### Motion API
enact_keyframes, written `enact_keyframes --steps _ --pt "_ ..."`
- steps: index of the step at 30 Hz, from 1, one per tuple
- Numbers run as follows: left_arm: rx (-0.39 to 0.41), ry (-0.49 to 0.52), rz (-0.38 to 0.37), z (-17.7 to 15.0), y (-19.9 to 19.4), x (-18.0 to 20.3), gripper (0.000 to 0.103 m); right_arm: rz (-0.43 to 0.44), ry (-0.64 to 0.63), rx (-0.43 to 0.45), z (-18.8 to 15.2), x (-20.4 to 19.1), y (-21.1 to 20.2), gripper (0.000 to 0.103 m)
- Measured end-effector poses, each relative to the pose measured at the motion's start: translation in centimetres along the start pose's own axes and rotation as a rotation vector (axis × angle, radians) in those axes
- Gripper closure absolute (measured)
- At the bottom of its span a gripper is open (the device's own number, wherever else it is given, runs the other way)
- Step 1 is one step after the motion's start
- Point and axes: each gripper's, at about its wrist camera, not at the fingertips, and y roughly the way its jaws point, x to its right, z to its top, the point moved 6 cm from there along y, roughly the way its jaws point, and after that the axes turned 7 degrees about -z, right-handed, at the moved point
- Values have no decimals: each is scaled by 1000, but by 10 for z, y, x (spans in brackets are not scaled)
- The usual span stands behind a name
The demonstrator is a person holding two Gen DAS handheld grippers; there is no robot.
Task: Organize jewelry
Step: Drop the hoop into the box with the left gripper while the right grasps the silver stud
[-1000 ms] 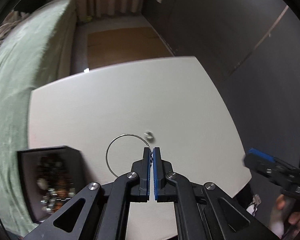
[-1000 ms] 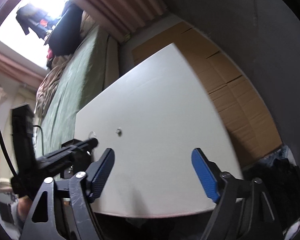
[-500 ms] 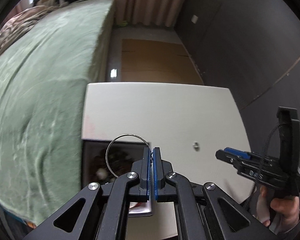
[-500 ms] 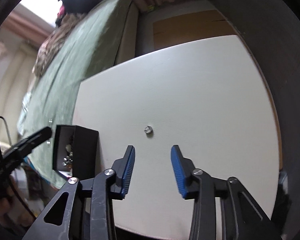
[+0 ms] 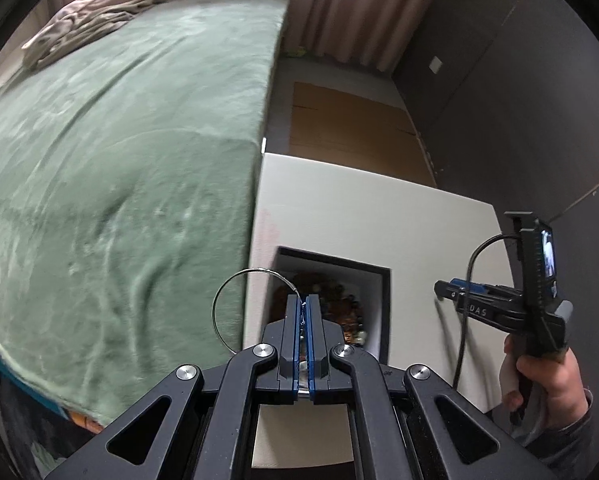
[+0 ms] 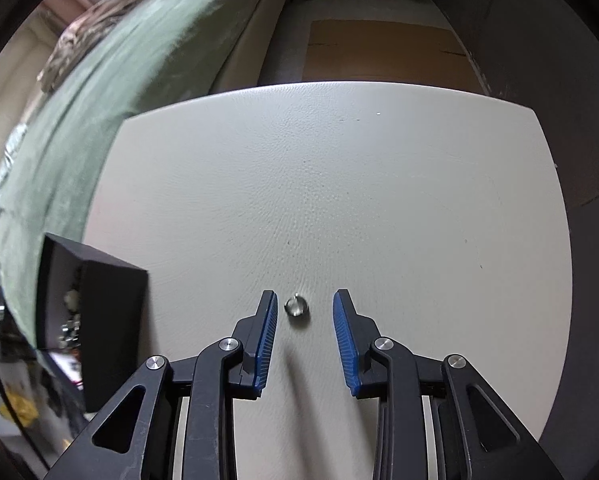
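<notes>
- Left gripper (image 5: 303, 312): blue pads pressed together, clamped on the thin wire of a silver hoop (image 5: 235, 308); the hoop stands out to the left of the fingertips, and its far arc reaches over the near-left corner of the black jewelry box (image 5: 383, 304).
- Black jewelry box: open, sitting on the white table (image 5: 359, 208) at the edge nearest the green bed cover (image 5: 119, 160); beads and small metallic pieces lie inside, too blurred to tell apart. The left gripper's fingertips hang over the box's interior.
- Right gripper (image 6: 304, 316): jaws apart, having just been closing; pointed steeply down at the table, right of the box and well apart from it.
- Small silver ring (image 6: 296, 306): lies on the bare table surface between the right gripper's two blue pads (image 6: 268, 340), nearer the left pad; neither pad touches it. It sits to the right of the box, apart from it.
- Right gripper as seen from the left wrist view: held in a person's hand (image 5: 547, 380) to the right of the box, with a cable (image 5: 465, 320) hanging from it and a small screen on its upright mount.
</notes>
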Motion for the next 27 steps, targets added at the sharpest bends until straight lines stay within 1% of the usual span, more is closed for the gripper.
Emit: enact_keyframes --steps 3,4,5,8,11,14,15,16,17,18,19,21,22,25,27 --pt "6 -10 -3 0 -3 -5 102 -67 -43 15 0 -4 2 78" --pt "5 -12 -5 -1 -3 -6 102 -112 -71 18 -1 -6 1 87" --pt "3 -13 -7 -1 -3 -6 102 -123 -85 20 -1 -10 1 89" --pt "-2 -5 -23 -2 -1 -1 102 -106 -89 15 -4 -13 -2 89" --pt "-13 4 -46 -2 3 5 101 -70 -60 33 -12 -10 -13 89" --pt "-25 22 -85 -1 9 20 102 -27 -30 59 -20 -7 -30 89" --pt "-30 44 -63 -1 12 25 100 -13 -19 70 -23 -5 -38 89" --pt "-39 62 -59 -2 14 30 99 4 -9 79 -26 -4 -45 89" --pt "-54 66 -72 -2 17 32 95 18 -2 88 -27 -5 -49 89" --pt "-71 60 -82 -3 20 34 78 33 5 97 -29 -7 -55 89" --pt "-83 44 -92 -5 23 33 55 53 16 110 -32 -7 -63 89" --pt "-54 30 -99 -4 18 30 36 83 25 125 -36 -11 -74 89" --pt "-34 26 -99 -4 14 26 35 98 25 133 -38 -15 -80 89" --pt "-32 6 -108 -5 8 17 35 131 16 157 -35 -27 -93 89" --pt "-17 -18 -116 -5 1 7 35 151 5 171 -33 -39 -101 89"
